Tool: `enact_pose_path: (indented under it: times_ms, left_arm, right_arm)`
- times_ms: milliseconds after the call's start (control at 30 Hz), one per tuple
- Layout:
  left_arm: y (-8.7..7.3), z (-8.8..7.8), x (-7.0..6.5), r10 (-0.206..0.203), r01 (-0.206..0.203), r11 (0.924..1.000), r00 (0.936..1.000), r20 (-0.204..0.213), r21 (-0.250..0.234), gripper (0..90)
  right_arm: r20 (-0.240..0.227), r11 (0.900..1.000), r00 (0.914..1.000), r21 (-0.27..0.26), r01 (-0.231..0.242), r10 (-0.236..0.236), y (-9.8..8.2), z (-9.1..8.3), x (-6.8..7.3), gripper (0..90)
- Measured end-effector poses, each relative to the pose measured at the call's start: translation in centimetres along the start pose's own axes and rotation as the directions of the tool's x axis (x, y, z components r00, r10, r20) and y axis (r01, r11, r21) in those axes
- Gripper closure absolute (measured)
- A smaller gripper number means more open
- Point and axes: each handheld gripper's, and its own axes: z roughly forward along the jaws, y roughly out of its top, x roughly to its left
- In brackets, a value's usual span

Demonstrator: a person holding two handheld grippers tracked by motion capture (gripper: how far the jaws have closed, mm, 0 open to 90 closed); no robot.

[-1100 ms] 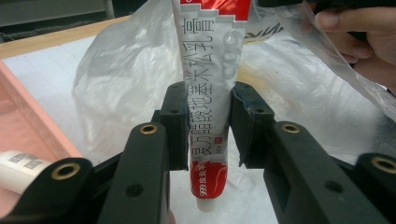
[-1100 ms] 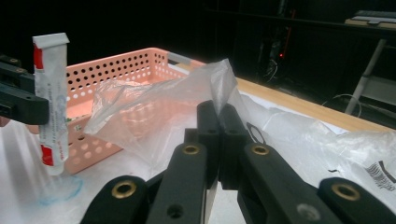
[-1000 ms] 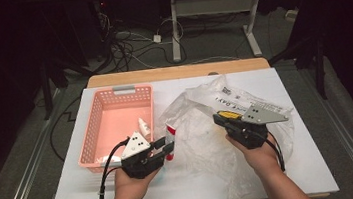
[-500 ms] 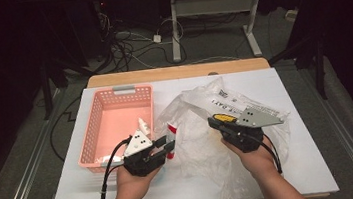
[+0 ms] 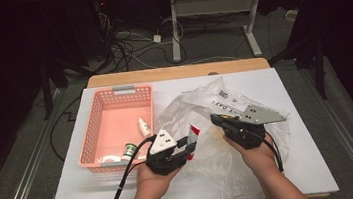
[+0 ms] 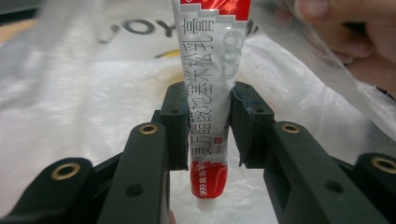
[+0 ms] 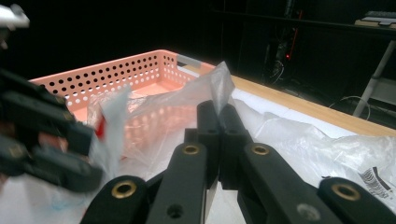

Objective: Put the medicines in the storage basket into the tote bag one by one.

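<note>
Left gripper: jaws clamped on a flat soft tube, silver with red ends, Chinese print and "999" readable, white cap end poking out below the jaws. Right gripper: jaws pinched shut on a fold of thin, crinkly clear plastic bag, black print on it farther out. Beyond the bag, a pink perforated plastic basket holding two small bottles, on the white worktop.
</note>
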Motion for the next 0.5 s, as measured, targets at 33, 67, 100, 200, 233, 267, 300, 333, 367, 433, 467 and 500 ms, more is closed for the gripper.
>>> enact_pose_path:
  times_ms: [33,67,100,200,233,267,300,333,367,433,467,500]
  left_arm:
    - [-0.1,1.2,-0.3,0.007,-0.007,0.9997,1.0000,0.005,0.025,67.5]
    - [-0.1,1.2,-0.3,0.007,-0.007,0.9997,1.0000,0.005,0.025,67.5]
    - [-0.2,2.0,-0.3,0.013,-0.013,0.9991,0.9999,0.004,0.041,67.5]
    - [-0.3,3.6,-0.2,0.027,-0.026,0.9966,0.9996,-0.012,0.078,67.5]
    - [-0.3,3.9,-0.1,0.026,-0.024,0.9962,0.9995,-0.016,0.084,67.5]
    - [-0.3,4.2,0.1,0.026,-0.024,0.9955,0.9994,-0.021,0.091,67.5]
    - [-0.2,4.6,0.2,0.027,-0.024,0.9947,0.9993,-0.027,0.100,67.5]
    - [-0.2,5.3,0.4,0.028,-0.024,0.9930,0.9991,-0.032,0.115,67.5]
    - [-0.2,5.3,0.4,0.028,-0.024,0.9930,0.9991,-0.032,0.115,67.5]
    - [-0.1,5.9,0.6,0.027,-0.023,0.9917,0.9990,-0.035,0.126,67.5]
    - [0.0,6.1,0.7,0.024,-0.019,0.9915,0.9990,-0.038,0.129,67.5]
    - [0.1,6.4,0.8,0.027,-0.021,0.9905,0.9988,-0.042,0.136,67.5]
  right_arm:
    - [0.001,1.000,1.0000,0.001,0.001,-0.001,0.0,0.0,0.0,90.0]
    - [0.001,1.000,1.0000,0.001,0.001,-0.001,0.0,0.0,0.0,90.0]
    - [0.003,1.000,1.0000,-0.001,0.004,-0.004,0.0,-0.1,-0.1,90.0]
    - [0.006,1.000,1.0000,-0.007,0.002,-0.002,0.0,-0.2,-0.2,90.0]
    - [0.006,1.000,1.0000,-0.007,0.003,-0.003,0.0,-0.2,-0.2,90.0]
    - [0.007,1.000,1.0000,-0.008,0.003,-0.003,0.0,-0.3,-0.3,90.0]
    - [0.010,1.000,0.9999,-0.010,0.006,-0.006,0.0,-0.4,-0.3,90.0]
    - [0.012,1.000,0.9999,-0.012,0.003,-0.003,0.0,-0.4,-0.3,90.0]
    - [0.013,1.000,0.9999,-0.015,0.004,-0.004,0.1,-0.4,-0.4,90.0]
    - [0.015,1.000,0.9999,-0.016,0.000,0.000,0.1,-0.5,-0.4,90.0]
    - [0.021,1.000,0.9998,-0.020,0.005,-0.005,0.1,-0.7,-0.4,90.0]
    - [0.021,1.000,0.9998,-0.020,0.005,-0.005,0.1,-0.7,-0.4,90.0]
